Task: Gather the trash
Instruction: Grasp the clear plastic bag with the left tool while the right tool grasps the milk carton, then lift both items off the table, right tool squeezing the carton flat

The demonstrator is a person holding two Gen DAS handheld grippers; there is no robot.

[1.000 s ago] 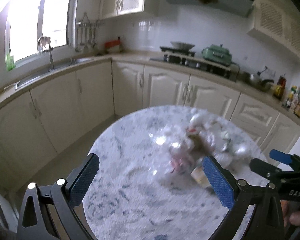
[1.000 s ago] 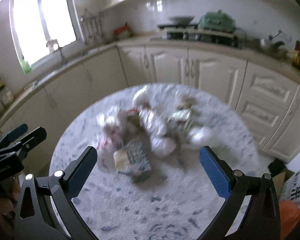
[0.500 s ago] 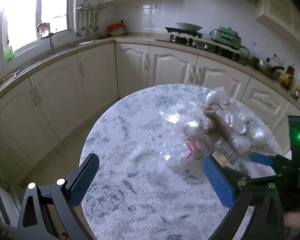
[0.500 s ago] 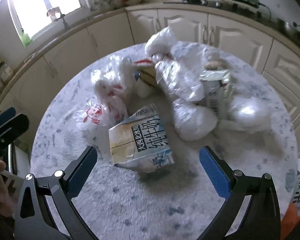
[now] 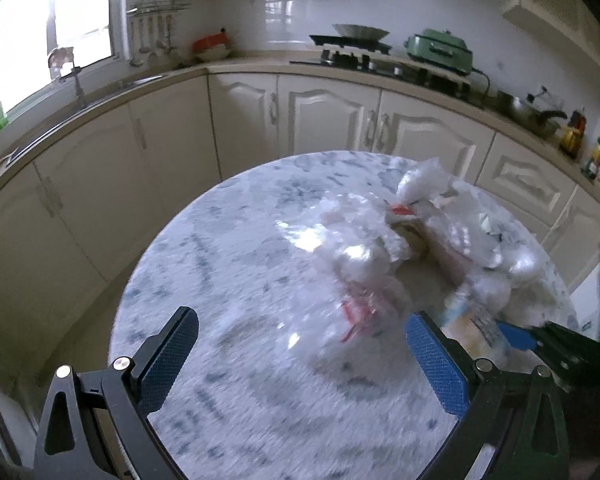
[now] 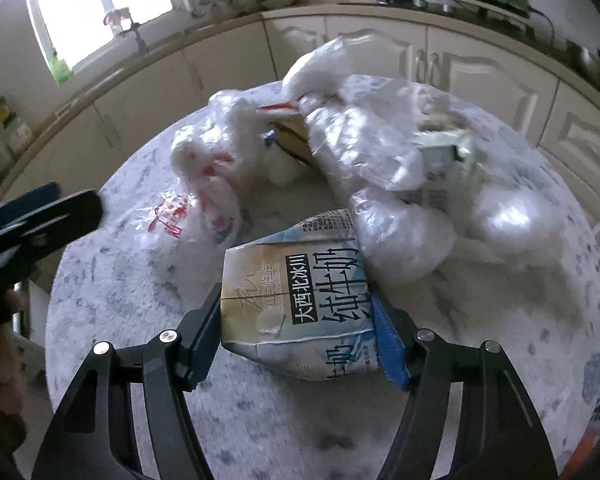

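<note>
- The right hand-held gripper [image 6: 296,328] is clamping onto the milk carton [image 6: 300,292], and its jaws have just been closing in, with both pads now pressing the carton's two sides.
- The carton is lying flat on the round marbled worktop [image 6: 260,420], at the near edge of the trash pile, printed face up.
- Just behind it, crumpled clear plastic bags [image 6: 380,148] are heaped together, touching one another, with a second small carton [image 6: 444,152] poking out of the heap on the right.
- A clear bag with red print [image 6: 172,216] is sitting to the left of the held carton, a little apart from it.
- The left hand-held gripper [image 5: 300,356] is hanging released over the worktop [image 5: 228,264], jaws standing wide with nothing between the pads.
- From that left view, the red-printed bag [image 5: 352,316] is lying just ahead of the right pad, not touching it; the picture is blurred here.
- Also in the left view, the right hand-held gripper's blue fingertip [image 5: 516,334] is showing at the far right, beside the carton [image 5: 480,324].
- Cream kitchen cabinets [image 5: 324,120] are curving around behind the worktop.
</note>
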